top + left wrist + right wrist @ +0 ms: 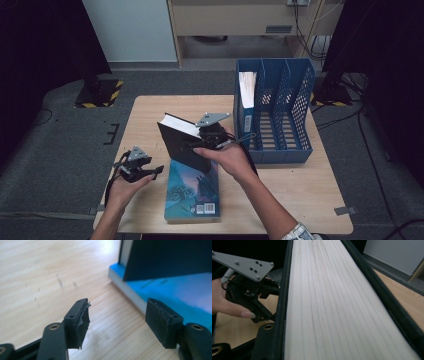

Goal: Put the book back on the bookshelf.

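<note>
Meanwhile, two books: black book (182, 145) clamped in right tool (212, 134), left tool (150, 172) open, empty, beside blue book (192, 197)

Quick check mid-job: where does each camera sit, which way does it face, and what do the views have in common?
High view: above the person's side, looking forward and down on the table; both forearms, left tool, right tool.
Left gripper view: on the left tool, facing the blue book; its open jaws.
Right gripper view: on the right tool, along the black book; its jaws grip the covers.
Shared: both books, in the high and left gripper views.
</note>
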`<state>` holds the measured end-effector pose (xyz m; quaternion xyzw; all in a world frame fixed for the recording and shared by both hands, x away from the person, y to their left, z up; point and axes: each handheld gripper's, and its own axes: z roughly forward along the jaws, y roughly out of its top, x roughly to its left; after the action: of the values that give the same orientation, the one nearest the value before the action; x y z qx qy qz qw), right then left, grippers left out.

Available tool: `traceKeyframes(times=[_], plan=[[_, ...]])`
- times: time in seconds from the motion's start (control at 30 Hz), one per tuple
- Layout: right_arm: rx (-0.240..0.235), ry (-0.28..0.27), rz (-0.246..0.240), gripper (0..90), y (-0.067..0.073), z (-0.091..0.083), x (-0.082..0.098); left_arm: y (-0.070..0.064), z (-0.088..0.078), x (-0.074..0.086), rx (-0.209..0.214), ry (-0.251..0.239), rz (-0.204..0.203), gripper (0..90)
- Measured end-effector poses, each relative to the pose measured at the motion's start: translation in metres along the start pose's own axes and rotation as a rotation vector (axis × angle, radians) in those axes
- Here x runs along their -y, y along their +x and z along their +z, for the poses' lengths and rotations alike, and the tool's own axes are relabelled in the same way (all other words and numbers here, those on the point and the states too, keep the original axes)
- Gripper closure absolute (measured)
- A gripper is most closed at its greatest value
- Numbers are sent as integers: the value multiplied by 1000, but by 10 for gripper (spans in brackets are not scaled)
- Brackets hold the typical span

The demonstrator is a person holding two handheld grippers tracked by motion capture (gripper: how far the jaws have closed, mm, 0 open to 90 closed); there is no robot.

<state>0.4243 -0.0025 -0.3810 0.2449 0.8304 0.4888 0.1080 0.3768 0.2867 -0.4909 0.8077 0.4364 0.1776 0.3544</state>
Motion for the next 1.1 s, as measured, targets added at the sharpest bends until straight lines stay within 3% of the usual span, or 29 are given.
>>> traceKeyframes(times=[0.13,0.5,0.63,0.83,1.1], plan=[[-25,-10,53,487,-4,-3,0,4,1,4,-11,11,-11,300],[-37,2,211,512,-23,0,-9,17,12,21,10,68,-69,112],[-42,9,272,518,-32,2,-12,19,15,25,3,102,-72,100],[-42,9,332,524,-39,3,-15,19,15,26,12,113,-76,98],[-41,-8,382,530,-45,0,-12,20,16,28,13,125,-76,98]])
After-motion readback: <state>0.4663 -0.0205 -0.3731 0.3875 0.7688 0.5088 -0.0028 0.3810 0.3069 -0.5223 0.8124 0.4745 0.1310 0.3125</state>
